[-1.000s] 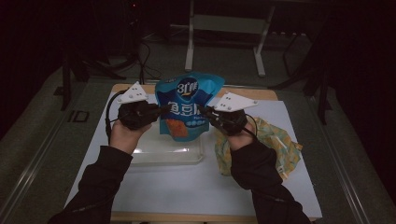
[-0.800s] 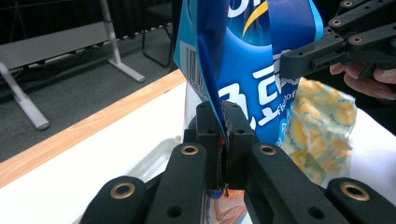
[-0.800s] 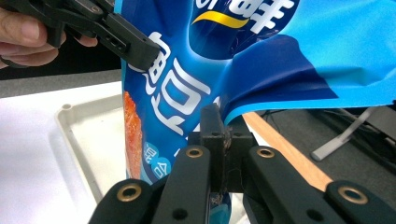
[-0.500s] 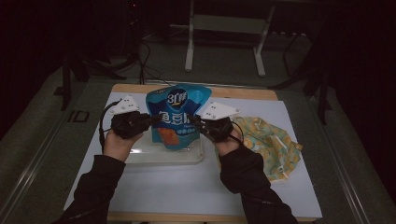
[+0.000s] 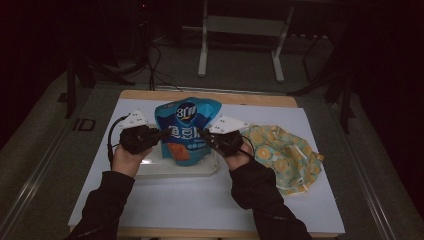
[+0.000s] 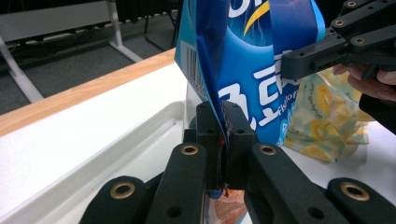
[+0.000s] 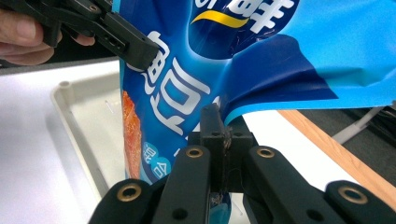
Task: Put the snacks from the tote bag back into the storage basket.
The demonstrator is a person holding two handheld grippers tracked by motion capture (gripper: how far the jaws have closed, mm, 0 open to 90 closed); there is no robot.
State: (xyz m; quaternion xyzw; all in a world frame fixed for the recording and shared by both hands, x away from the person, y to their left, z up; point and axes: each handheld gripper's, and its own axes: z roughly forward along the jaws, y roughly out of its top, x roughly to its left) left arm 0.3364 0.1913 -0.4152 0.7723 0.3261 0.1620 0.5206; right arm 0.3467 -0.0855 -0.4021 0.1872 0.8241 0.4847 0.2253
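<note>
We hold the blue snack pouch (image 5: 186,131) upright over the clear plastic tray (image 5: 150,169). Our left hand-held gripper (image 5: 156,135) clamps the pouch's left edge, our right hand-held gripper (image 5: 204,137) its right edge. The yellow patterned cloth bag (image 5: 285,155) lies right of the tray on the desk (image 5: 200,200).

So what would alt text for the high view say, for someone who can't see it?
A person holds a blue snack bag upright by its side edges, the left gripper and right gripper each shut on it, above a clear tray on a white table. A yellow patterned cloth bag lies to the right.
</note>
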